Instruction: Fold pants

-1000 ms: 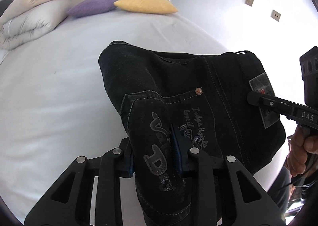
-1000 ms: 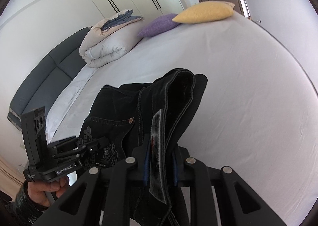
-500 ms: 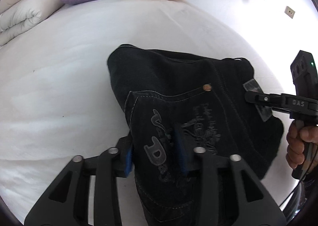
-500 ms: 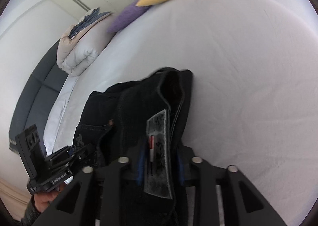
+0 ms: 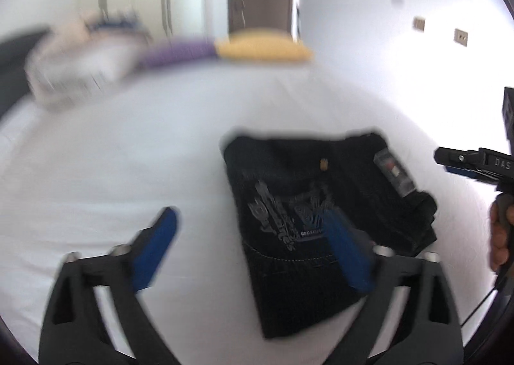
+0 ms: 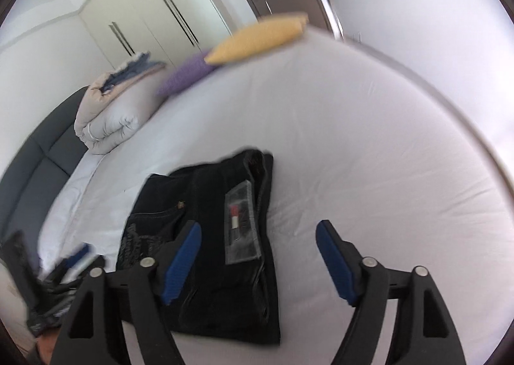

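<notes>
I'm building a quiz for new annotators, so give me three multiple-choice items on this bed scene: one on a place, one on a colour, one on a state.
1. Where do the black pants lie?
A. on the white bed
B. on the floor
C. on the folded duvet

2. What colour is the cushion beside the purple cushion?
A. green
B. yellow
C. red

3. What is the right gripper doing?
A. clamping the pants
B. gripping a cushion
C. opening, holding nothing

Key: 1 A, the pants rest flat on the sheet; 2 B, the yellow cushion touches the purple one; 3 C, its blue pads stand apart and press nothing.
</notes>
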`<action>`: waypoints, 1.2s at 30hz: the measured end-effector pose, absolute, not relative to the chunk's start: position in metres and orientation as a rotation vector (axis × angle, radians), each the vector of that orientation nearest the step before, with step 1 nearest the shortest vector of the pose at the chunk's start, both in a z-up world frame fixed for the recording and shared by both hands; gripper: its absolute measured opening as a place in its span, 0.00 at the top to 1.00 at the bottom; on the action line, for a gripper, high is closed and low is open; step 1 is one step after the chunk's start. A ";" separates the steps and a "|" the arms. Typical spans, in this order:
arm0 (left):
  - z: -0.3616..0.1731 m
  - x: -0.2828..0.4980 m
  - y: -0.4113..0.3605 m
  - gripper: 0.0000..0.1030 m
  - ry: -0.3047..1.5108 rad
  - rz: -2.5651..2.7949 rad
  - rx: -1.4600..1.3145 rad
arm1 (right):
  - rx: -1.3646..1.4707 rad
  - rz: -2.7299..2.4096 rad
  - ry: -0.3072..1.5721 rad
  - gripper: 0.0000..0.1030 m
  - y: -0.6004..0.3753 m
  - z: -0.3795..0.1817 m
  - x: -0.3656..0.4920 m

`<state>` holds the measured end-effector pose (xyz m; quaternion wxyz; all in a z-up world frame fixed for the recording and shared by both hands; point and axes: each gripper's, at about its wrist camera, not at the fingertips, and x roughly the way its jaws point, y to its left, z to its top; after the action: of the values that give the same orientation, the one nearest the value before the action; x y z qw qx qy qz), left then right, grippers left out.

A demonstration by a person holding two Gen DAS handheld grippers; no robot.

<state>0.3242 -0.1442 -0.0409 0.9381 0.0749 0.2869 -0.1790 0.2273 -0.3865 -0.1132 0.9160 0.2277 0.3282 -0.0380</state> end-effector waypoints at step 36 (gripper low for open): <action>0.015 0.163 -0.109 0.00 0.656 -0.212 0.079 | 0.203 -0.290 0.454 0.00 -0.283 -0.005 0.014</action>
<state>0.1630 -0.1093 0.0147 0.9405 0.0387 0.3213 -0.1039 0.0138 -0.2826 -0.0049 0.9588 0.1002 0.2239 -0.1431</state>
